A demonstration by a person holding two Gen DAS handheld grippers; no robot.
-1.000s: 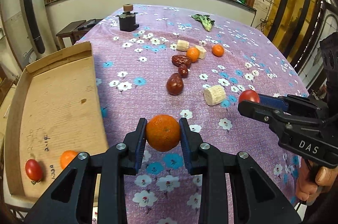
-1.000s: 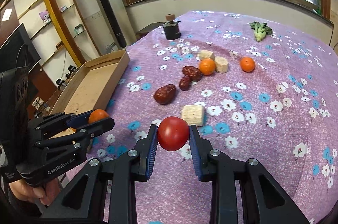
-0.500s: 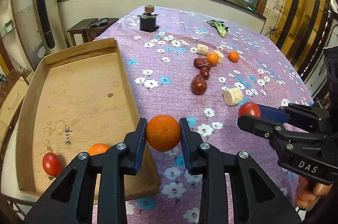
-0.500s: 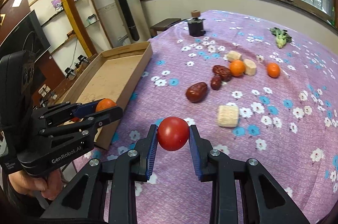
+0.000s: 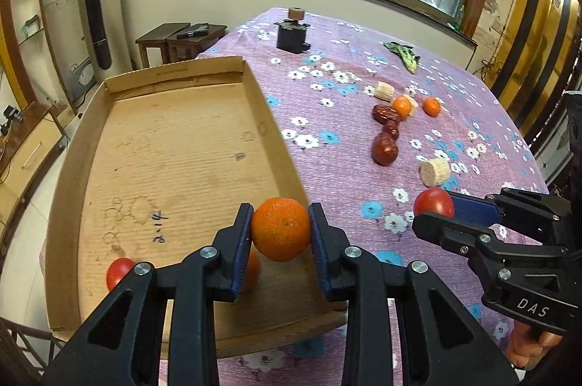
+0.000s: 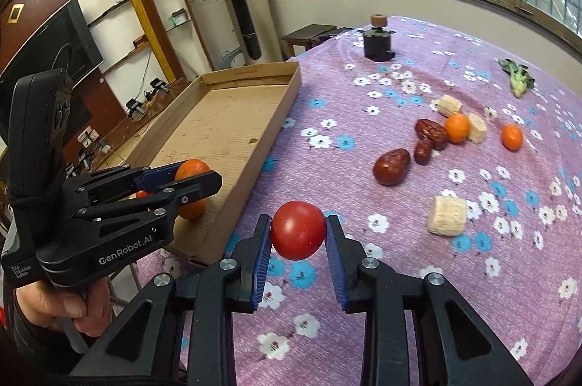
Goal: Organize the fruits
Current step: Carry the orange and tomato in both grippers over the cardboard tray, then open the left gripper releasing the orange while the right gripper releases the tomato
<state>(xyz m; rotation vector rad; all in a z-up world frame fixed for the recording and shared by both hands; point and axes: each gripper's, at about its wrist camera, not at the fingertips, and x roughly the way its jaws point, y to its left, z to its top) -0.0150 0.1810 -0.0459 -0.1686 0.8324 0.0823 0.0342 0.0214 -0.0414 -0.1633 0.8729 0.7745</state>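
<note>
Both grippers are matte black plastic, each arm fastened with round silver screws and each of the fingers (image 5: 240,249) lined with a ribbed blue pad. The left gripper (image 6: 189,176) carries white "GenRobot.AI" lettering on its body. The right gripper (image 5: 434,215) shows "DAS" in white.

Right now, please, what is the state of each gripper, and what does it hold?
Left gripper: closed on the round orange tangerine.
Right gripper: closed on the round red tomato.
</note>
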